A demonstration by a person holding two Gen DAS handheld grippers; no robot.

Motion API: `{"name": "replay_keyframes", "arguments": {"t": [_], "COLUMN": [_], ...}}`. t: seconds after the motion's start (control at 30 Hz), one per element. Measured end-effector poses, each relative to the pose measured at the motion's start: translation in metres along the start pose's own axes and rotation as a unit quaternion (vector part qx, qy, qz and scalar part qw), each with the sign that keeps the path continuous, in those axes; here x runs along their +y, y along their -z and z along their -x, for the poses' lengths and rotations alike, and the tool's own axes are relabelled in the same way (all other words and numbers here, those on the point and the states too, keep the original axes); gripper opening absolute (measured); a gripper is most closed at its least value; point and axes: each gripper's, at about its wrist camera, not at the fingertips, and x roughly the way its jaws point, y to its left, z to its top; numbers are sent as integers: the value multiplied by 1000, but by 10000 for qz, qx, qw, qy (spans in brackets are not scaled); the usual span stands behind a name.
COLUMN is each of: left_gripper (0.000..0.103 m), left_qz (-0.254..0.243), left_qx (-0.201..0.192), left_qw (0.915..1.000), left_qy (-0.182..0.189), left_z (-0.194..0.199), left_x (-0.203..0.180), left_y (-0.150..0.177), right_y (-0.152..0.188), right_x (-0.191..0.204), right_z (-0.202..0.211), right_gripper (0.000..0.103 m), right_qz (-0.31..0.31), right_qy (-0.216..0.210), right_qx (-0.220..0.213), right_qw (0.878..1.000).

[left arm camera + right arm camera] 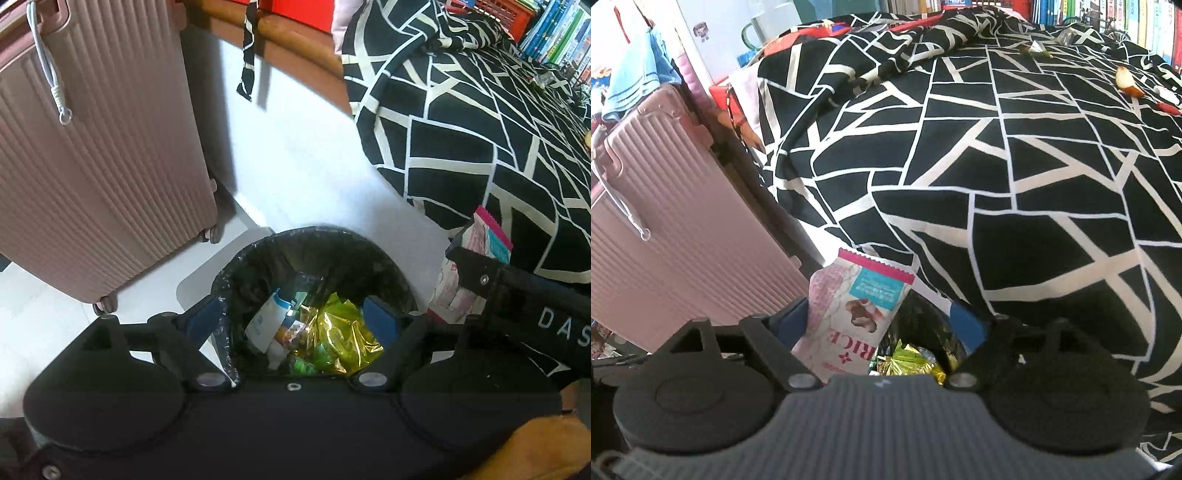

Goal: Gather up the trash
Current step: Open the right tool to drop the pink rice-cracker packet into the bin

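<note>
A bin with a black liner (258,258) stands on the floor and holds gold foil (347,332), a white packet and green scraps. My left gripper (291,319) hangs open right above the bin's mouth, with nothing between its blue pads. My right gripper (881,323) is open beside the bin. A pink rice-snack wrapper (849,314) stands between its fingers and leans on the left pad, clear of the right pad. The same wrapper (491,236) shows in the left wrist view beside a black finger (476,275) of the right gripper. An apple piece (1128,83) and small scraps (1039,50) lie on the bed.
A ribbed pink suitcase (92,166) stands left of the bin. The bed with a black and white quilt (997,166) fills the right side and overhangs near the bin. Books (561,33) line the far side. White tiled floor (295,158) runs between suitcase and bed.
</note>
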Motion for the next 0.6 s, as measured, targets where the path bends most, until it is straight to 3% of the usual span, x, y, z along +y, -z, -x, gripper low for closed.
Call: {"name": "replay_keyframes", "arguments": {"t": [0.17,0.33,0.6], "left_gripper": [84,84,84], "left_qz": [-27,-36,-27], "left_qx": [44,76,117], "left_qw": [10000,9999,9998], "left_qy": [22,66,154], "left_z": [9,9,-4], "left_x": [-1,-1,-4], "left_y": [6,14,13], "right_y": [-1,0,1], "right_x": [-1,0,2], "right_z": [4,-1,-4], "right_gripper": [92,103,103], "right_qz": [-14,-20,0], "right_qy": [35,40,42], "right_qx": [77,76,152], "right_qw": [10000,10000,9999]}}
